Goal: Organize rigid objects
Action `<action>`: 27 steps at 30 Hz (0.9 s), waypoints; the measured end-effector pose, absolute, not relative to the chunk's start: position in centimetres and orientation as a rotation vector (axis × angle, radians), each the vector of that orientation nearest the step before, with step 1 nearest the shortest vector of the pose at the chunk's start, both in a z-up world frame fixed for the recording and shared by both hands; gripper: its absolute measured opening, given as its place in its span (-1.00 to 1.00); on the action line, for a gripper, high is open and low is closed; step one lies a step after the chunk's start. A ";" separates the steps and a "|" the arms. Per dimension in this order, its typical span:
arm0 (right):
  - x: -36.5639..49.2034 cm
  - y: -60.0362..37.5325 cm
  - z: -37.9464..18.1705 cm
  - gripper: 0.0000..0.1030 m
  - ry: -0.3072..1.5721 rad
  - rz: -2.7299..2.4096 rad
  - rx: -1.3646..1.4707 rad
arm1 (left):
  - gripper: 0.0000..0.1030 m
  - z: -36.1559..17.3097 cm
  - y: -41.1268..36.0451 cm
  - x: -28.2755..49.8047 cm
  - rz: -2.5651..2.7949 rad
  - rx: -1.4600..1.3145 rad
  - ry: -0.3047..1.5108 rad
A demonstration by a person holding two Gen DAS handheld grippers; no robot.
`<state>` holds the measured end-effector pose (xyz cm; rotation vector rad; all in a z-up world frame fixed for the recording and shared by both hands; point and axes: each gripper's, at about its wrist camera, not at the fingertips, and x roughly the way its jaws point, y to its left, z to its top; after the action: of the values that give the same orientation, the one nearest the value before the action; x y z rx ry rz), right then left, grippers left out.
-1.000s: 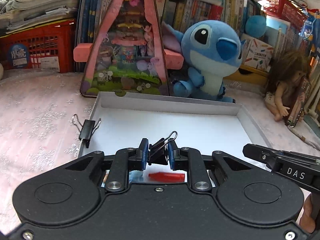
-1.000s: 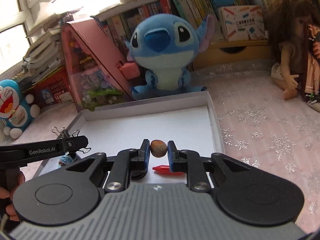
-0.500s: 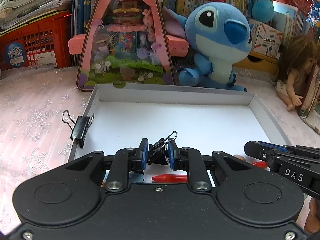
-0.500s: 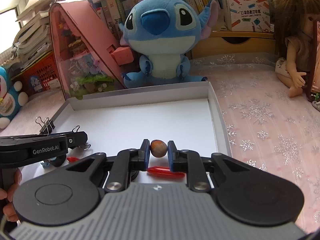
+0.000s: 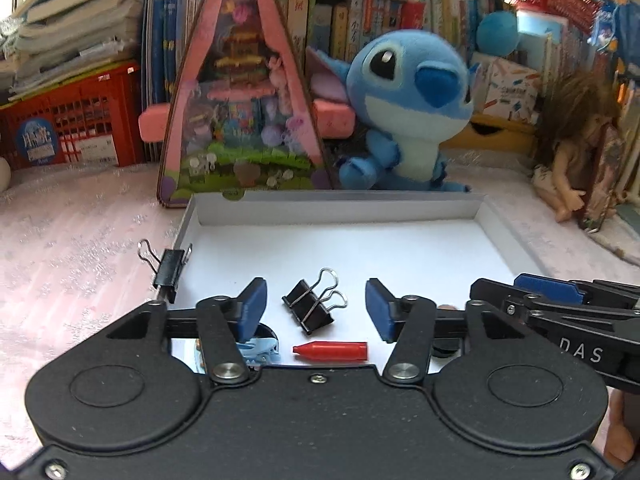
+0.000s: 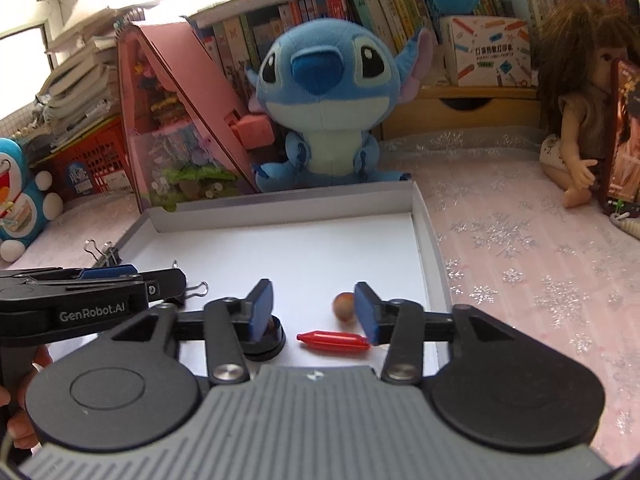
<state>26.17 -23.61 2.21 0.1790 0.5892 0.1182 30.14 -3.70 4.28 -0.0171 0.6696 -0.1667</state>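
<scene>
Both grippers hang low over the near end of the shallow white cardboard tray [image 5: 496,240], and both sets of jaws are opening with nothing pressed between the pads. Between the blue pads of the left gripper [image 5: 315,308] a small black metal binder clip with folded wire handles [image 5: 310,309] lies loose on the tray floor, touching neither pad. Beside the right-hand pad of the right gripper [image 6: 314,308] a small round brown nut-like ball [image 6: 345,307] rests on the floor, close to that pad but seemingly free of it. A short red plastic crayon-shaped piece [image 5: 330,351] lies just nearer than both. A second black binder clip [image 5: 168,267] sits at the tray's left wall, outside or on the rim; I cannot tell which. All of these look light and stiff. The clip is probably best pinched across its flat black body, since the wire loops swing; the ball looks smooth and likely to roll, so a centred squeeze suits it.
</scene>
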 end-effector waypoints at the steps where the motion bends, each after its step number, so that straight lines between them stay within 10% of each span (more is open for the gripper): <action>1: 25.8 -23.6 2.4 0.32 0.579 0.118 0.177 | 0.09 4.6 -3.7 29.7 -0.169 -0.016 0.660; 27: 14.4 -23.4 0.8 0.87 0.513 0.073 0.062 | 0.32 3.2 -0.6 15.7 -0.154 -0.011 0.600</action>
<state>14.43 -23.36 0.83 0.0625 0.5126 0.0733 15.72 -0.64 3.22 -0.0107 0.5998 -0.1541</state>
